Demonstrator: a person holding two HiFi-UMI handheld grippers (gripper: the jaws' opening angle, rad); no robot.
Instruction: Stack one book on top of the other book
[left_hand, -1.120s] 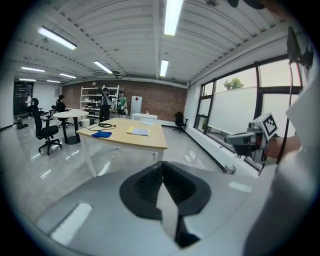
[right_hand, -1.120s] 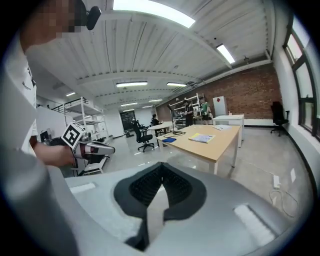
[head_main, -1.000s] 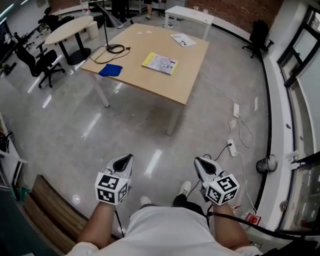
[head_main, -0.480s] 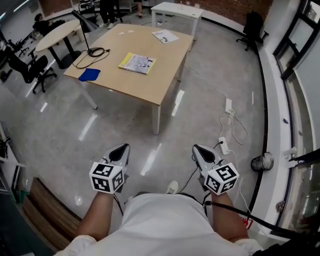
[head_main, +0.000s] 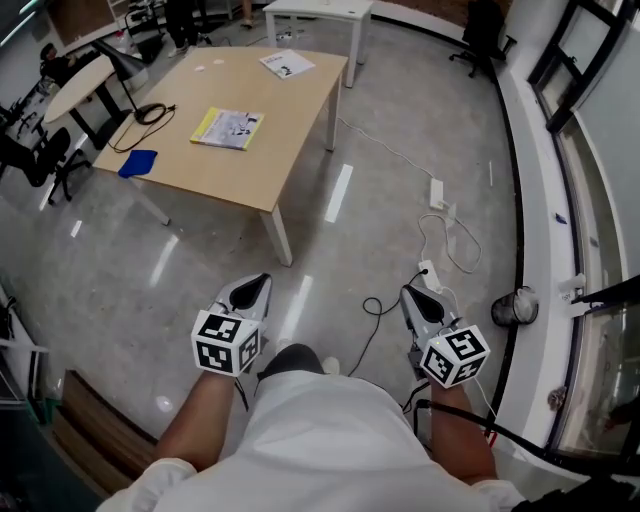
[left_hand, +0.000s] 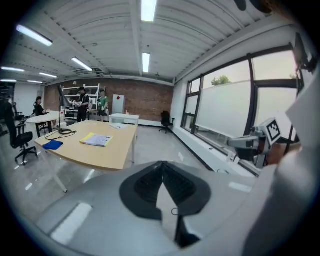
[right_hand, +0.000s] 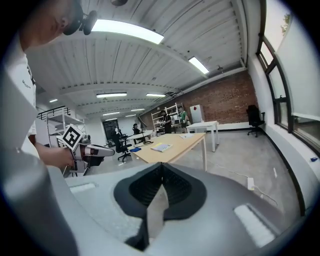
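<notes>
A yellow-edged book lies flat near the middle of the wooden table, and a white booklet lies at the table's far end. The left gripper view shows the yellow book and the right gripper view shows it as well. My left gripper and right gripper hang over the floor well short of the table, both shut and empty. From the left gripper view the right gripper is seen at the side.
A blue cloth and a coiled black cable lie on the table's left part. Power strips and cables trail across the floor to the right. A round table and office chairs stand at left. Window wall runs along the right.
The table has shifted left in the head view and its near corner has come closer as I walk forward. Both grippers stay shut and keep their places in front of me.
</notes>
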